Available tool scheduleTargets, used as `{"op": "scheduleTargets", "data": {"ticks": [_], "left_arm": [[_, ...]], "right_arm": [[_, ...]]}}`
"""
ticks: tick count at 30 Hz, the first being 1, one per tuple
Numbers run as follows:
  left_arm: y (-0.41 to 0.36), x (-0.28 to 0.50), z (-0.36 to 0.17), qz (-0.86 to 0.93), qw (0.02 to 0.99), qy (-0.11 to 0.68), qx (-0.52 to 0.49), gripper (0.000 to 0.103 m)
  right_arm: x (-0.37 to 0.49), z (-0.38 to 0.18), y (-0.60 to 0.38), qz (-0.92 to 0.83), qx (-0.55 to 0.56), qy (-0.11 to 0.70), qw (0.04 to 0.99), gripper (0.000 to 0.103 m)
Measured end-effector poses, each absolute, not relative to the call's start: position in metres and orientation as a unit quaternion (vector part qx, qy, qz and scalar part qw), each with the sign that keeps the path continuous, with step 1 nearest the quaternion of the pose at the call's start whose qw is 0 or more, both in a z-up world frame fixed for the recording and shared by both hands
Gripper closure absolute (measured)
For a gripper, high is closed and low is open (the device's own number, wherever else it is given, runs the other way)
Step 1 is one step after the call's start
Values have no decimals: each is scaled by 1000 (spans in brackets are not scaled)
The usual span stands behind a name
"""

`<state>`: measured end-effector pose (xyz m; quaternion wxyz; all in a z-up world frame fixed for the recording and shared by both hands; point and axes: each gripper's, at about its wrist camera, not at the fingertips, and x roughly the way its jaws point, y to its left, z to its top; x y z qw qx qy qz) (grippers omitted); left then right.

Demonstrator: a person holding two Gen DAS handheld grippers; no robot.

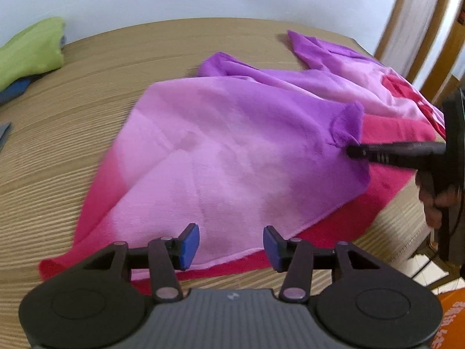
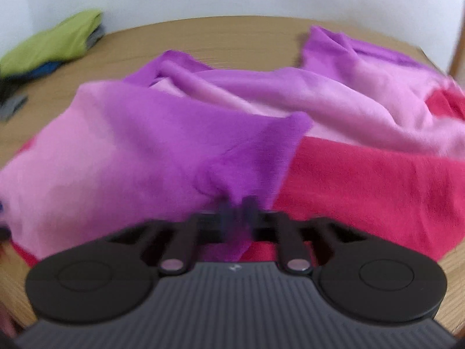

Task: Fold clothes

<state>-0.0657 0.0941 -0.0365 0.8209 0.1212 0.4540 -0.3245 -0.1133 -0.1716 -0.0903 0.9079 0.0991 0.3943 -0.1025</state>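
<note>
The left gripper (image 1: 231, 245) stood wide and empty at 6 o'clock, over the near hem of the purple-pink garment (image 1: 221, 157); the garment lay on the wooden table (image 1: 58, 145), long axis running toward 1 o'clock; the right gripper (image 2: 237, 206), nearer the fold edge, pinched a purple corner at 3 o'clock.

The right hand-held gripper (image 2: 237, 208) has its fingers pinched together on a purple edge of the pink-and-purple garment (image 2: 162, 133), which lies rumpled across the wooden worktop (image 2: 221, 36). A green folded cloth (image 2: 55, 42) sits far left near the wall.
</note>
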Motion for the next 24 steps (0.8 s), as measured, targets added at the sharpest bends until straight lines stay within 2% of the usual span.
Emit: {"op": "scheduleTargets", "data": {"ticks": [6, 14, 17, 18, 19, 20, 24], "left_arm": [[57, -80, -38, -386, 804, 424, 159, 47], [9, -91, -54, -437, 780, 395, 212, 46], [3, -93, -59, -425, 788, 375, 239, 47], [1, -92, -61, -415, 793, 368, 251, 61], [2, -91, -61, -410, 794, 368, 257, 91], [5, -86, -61, -406, 793, 378, 252, 98], [33, -62, -40, -376, 816, 389, 203, 99]], "right_arm": [[-131, -63, -210, -77, 276, 338, 896, 98], [-145, -40, -234, -51, 378, 278, 882, 98], [-148, -28, -235, -38, 384, 257, 886, 98], [-148, -23, -234, -31, 384, 248, 889, 98], [-149, -18, -233, -25, 383, 240, 892, 98], [-148, -13, -233, -19, 382, 232, 894, 98], [-128, 7, -230, -16, 373, 226, 900, 98]]}}
